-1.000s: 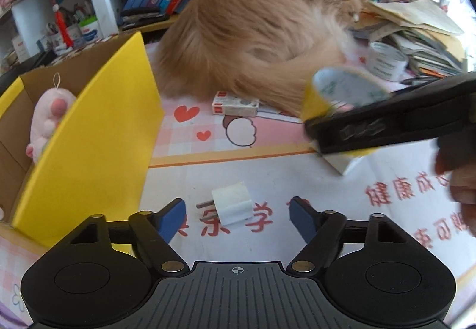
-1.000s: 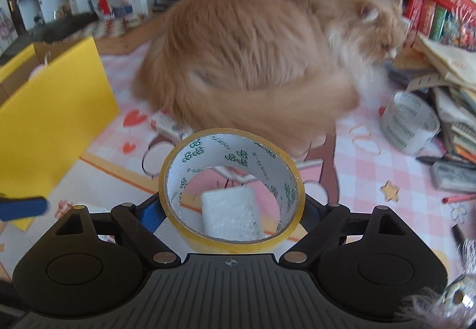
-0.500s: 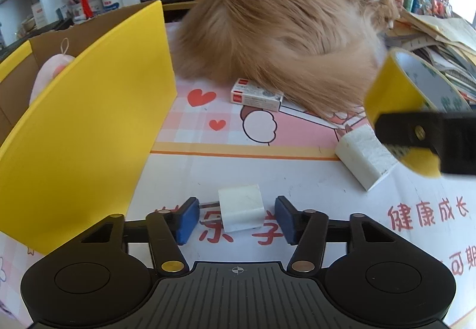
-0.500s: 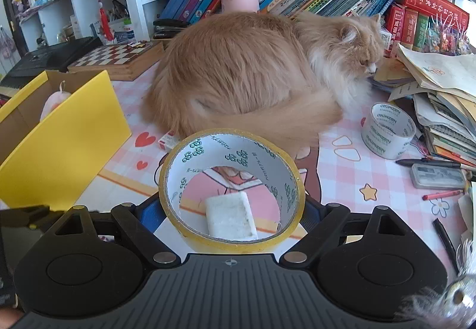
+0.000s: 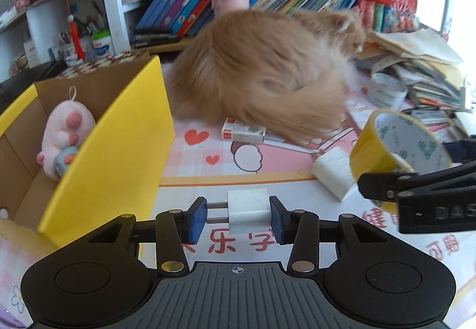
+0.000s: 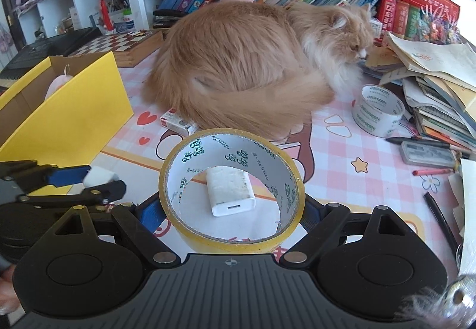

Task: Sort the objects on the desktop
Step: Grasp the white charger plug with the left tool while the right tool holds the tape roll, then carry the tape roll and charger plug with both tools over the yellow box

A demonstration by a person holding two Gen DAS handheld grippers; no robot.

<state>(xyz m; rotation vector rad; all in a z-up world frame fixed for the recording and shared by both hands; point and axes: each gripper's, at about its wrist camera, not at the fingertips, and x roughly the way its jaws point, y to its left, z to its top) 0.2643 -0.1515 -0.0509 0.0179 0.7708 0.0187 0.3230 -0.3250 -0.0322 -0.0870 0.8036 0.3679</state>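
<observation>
My left gripper (image 5: 237,217) is shut on a small white plug adapter (image 5: 248,210), its prongs pointing left, just above the printed mat. It also shows in the right wrist view (image 6: 99,177). My right gripper (image 6: 229,217) is shut on a yellow tape roll (image 6: 190,232), held upright; the roll also shows in the left wrist view (image 5: 369,153). A larger white charger block (image 6: 230,190) lies on the mat behind the roll and shows in the left wrist view (image 5: 331,171). A yellow-sided cardboard box (image 5: 110,150) stands left, holding a pink plush toy (image 5: 64,135).
An orange cat (image 6: 253,64) lies across the middle of the desk. A small red-and-white box (image 5: 242,130) sits by its tail. A white tape roll (image 6: 377,112), pens and a pile of books (image 6: 440,85) are on the right. Bookshelves stand behind.
My left gripper has closed onto the white plug adapter and lifted it slightly. The right gripper with the yellow tape roll has stayed close on the right.
</observation>
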